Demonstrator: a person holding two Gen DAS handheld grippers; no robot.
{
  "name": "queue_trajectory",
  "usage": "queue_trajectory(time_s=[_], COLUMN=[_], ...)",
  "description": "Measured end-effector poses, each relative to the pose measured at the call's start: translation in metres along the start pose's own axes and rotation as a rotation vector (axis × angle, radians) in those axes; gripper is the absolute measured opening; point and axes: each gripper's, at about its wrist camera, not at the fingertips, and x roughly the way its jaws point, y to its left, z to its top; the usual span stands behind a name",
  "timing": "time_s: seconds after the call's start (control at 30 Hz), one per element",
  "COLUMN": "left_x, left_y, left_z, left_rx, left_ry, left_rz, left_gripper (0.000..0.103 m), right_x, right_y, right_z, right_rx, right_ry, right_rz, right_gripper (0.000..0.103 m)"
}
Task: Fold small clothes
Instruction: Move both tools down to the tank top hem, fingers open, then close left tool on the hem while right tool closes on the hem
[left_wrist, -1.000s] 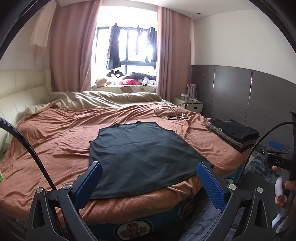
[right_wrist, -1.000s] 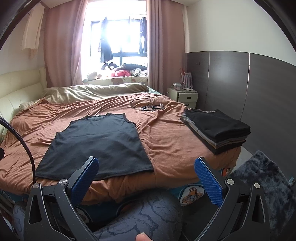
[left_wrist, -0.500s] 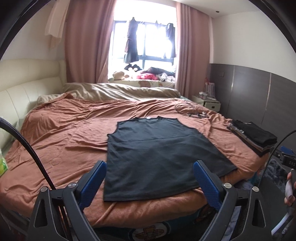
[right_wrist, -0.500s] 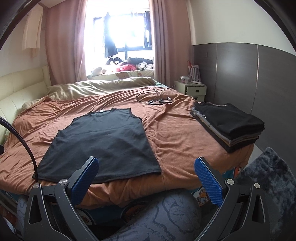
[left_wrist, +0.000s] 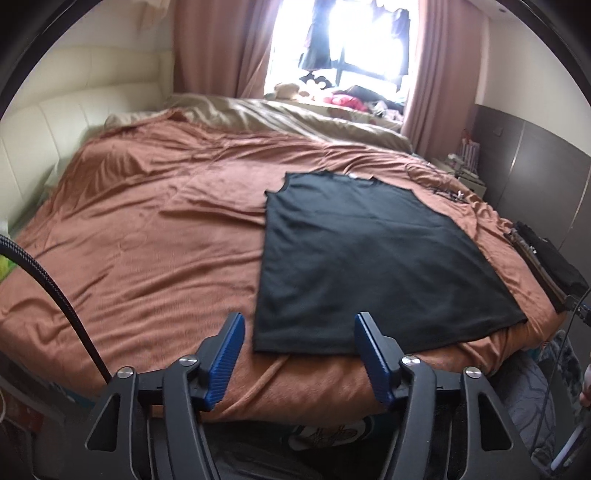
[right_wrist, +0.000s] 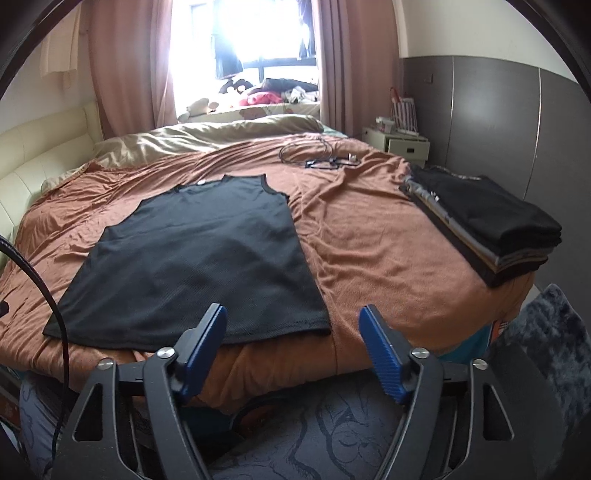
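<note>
A black sleeveless top (left_wrist: 373, 258) (right_wrist: 207, 258) lies flat on the brown bedspread (left_wrist: 147, 240) (right_wrist: 369, 251), hem toward me, neck toward the window. My left gripper (left_wrist: 299, 326) hovers over the hem's near left corner; its jaws are closing with nothing pressed between the blue pads. My right gripper (right_wrist: 293, 319) hovers over the hem's near right corner; its jaws are closing too, and the pads touch no cloth.
A stack of folded dark clothes (right_wrist: 487, 225) (left_wrist: 546, 258) sits on the bed's right edge. Cables (right_wrist: 317, 155) lie near the far right of the bed. A beige quilt (right_wrist: 207, 136) and a white nightstand (right_wrist: 399, 146) are behind. A dark rug (right_wrist: 546, 332) covers the floor at right.
Both grippers have moved forward and down toward the top's hem, and the jaws of each have narrowed. The left one shifted toward the hem's left corner.
</note>
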Motion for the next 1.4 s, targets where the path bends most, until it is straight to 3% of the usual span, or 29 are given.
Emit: queue_trajectory(time_s=[0.13, 0.23, 0.5, 0.7, 1.0, 1.13, 1.4], left_x=[0.024, 0.04, 0.072, 0.098, 0.116, 0.118, 0.115], left_y=[0.013, 0.022, 0.039, 0.035, 0.033, 0.031, 0.026], left_z=[-0.008, -0.011, -0.015, -0.016, -0.01, -0.01, -0.016], left_rx=[-0.045, -0.074, -0.136, -0.133, -0.114, -0.113, -0.126], left_ry=[0.071, 0.103, 0.174, 0.236, 0.254, 0.26, 0.242], left_rz=[0.009, 0.006, 0.003, 0.0, 0.056, 0.074, 0.107], left_gripper=[0.052, 0.048, 0.038, 0.032, 0.027, 0.022, 0.009], right_x=[0.017, 0.03, 0.058, 0.08, 0.111, 0.125, 0.117], right_y=[-0.005, -0.006, -0.013, -0.022, -0.034, -0.038, -0.037], right_z=[0.008, 0.012, 0.017, 0.02, 0.026, 0.027, 0.029], right_rx=[0.013, 0.01, 0.048, 0.083, 0.11, 0.123, 0.086], right_ry=[0.049, 0.087, 0.147, 0.184, 0.22, 0.248, 0.177], right_rz=[-0.006, -0.022, -0.036, -0.027, 0.004, 0.025, 0.092], right_gripper=[0.052, 0.046, 0.045, 0.038, 0.038, 0.03, 0.028])
